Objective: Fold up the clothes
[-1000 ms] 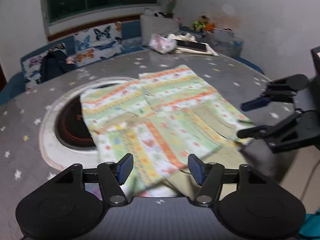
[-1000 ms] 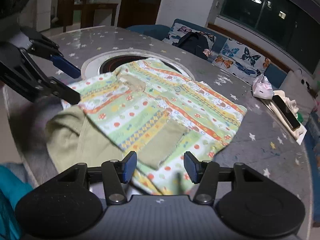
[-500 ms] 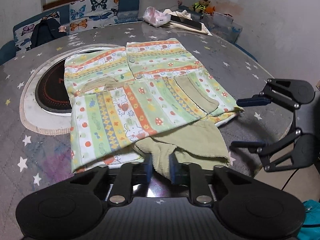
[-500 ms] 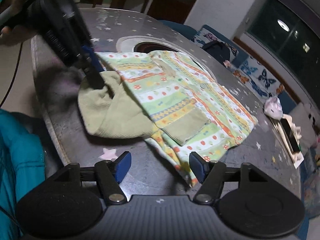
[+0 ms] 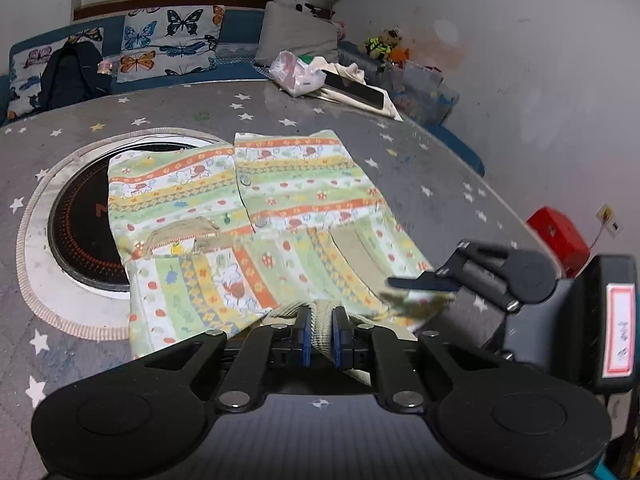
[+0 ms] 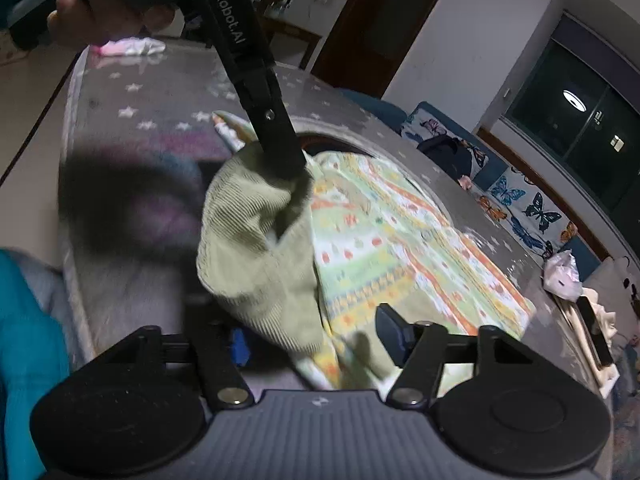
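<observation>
A striped green, orange and white child's garment lies spread on the round grey star-print table, partly over the burner. Its olive corduroy part is bunched at the near edge. My left gripper is shut on that corduroy fabric and lifts it; it shows from the side in the right wrist view. My right gripper is open, its jaws either side of the garment's near hem. In the left wrist view it sits at the garment's right corner.
A round burner with a white rim is set into the table on the left. A phone on cloth and a plastic bag lie at the far edge. A red box stands beyond the table on the right. A butterfly-cushion bench lines the wall.
My left gripper has stayed shut on the corduroy fabric and raised it. My right gripper has moved in over the garment's near corner, still open.
</observation>
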`<state>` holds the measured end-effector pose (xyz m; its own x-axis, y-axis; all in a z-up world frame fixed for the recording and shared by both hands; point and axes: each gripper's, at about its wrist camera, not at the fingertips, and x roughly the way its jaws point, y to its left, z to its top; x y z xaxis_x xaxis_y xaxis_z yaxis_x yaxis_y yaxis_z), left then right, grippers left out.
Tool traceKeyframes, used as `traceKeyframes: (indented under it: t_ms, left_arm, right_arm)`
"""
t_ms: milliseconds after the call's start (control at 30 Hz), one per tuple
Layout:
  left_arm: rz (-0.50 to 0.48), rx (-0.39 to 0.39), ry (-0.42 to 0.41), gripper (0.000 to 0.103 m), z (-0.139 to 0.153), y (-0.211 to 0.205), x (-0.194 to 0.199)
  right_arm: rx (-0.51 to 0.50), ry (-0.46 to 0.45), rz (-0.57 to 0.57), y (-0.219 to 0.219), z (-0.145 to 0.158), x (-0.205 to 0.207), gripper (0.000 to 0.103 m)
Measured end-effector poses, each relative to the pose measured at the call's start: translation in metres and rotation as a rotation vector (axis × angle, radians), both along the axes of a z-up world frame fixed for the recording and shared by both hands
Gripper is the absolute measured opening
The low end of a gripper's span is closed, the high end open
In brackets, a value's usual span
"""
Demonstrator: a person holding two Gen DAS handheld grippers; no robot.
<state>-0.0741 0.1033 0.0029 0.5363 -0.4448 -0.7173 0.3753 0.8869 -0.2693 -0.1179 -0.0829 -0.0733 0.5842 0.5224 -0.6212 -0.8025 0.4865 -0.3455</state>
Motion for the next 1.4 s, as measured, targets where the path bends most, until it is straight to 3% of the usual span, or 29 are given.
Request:
traceKeyframes:
  t_ms: [33, 100, 167, 233, 300, 367, 433, 533, 667, 767, 933, 1133, 1300, 1400]
  left_arm:
    - [-0.007, -0.001, -0.003, 0.012, 0.000, 0.002, 0.000]
    - [-0.026, 0.000, -0.010, 0.015, 0.000, 0.007, -0.002]
    - [-0.037, 0.020, -0.050, 0.022, 0.002, 0.013, -0.011]
    - [-0.047, 0.041, -0.096, 0.042, 0.005, 0.020, -0.021]
    - [-0.048, 0.078, -0.150, 0.051, 0.008, 0.027, -0.032]
    - [-0.046, 0.149, -0.219, 0.058, 0.009, 0.028, -0.042]
    - [-0.046, 0.220, -0.281, 0.072, 0.008, 0.028, -0.050]
    - [-0.089, 0.301, -0.343, 0.075, 0.000, 0.020, -0.054]
    - [-0.140, 0.363, -0.358, 0.075, -0.017, 0.005, -0.047]
    - [-0.171, 0.433, -0.380, 0.072, -0.034, -0.005, -0.038]
    - [-0.220, 0.537, -0.408, 0.019, -0.060, -0.013, -0.025]
    - [-0.192, 0.470, -0.390, 0.011, -0.055, -0.002, -0.020]
    - [-0.182, 0.448, -0.391, 0.009, -0.048, 0.001, -0.020]
    - [-0.181, 0.421, -0.400, 0.009, -0.038, 0.001, -0.022]
  right_arm:
    - [0.017, 0.008, 0.001, 0.002, 0.000, 0.004, 0.034]
    - [0.066, 0.081, -0.026, 0.002, 0.005, 0.016, 0.020]
    - [0.118, 0.149, -0.055, -0.002, 0.012, 0.028, 0.016]
    - [0.175, 0.211, -0.083, -0.007, 0.021, 0.041, 0.014]
    - [0.214, 0.255, -0.107, -0.011, 0.029, 0.051, 0.014]
    - [0.230, 0.278, -0.121, -0.012, 0.033, 0.058, 0.014]
    - [0.246, 0.301, -0.135, -0.013, 0.038, 0.065, 0.013]
    - [0.268, 0.333, -0.157, -0.015, 0.043, 0.075, 0.013]
    - [0.277, 0.347, -0.176, -0.015, 0.042, 0.082, 0.013]
    - [0.283, 0.350, -0.181, -0.016, 0.042, 0.083, 0.013]
    - [0.281, 0.330, -0.188, -0.016, 0.039, 0.081, 0.017]
    - [0.186, 0.244, -0.153, -0.013, 0.017, 0.055, 0.031]
    - [0.113, 0.171, -0.127, -0.012, 0.001, 0.035, 0.031]
    - [0.109, 0.146, -0.133, -0.014, 0.006, 0.031, 0.011]
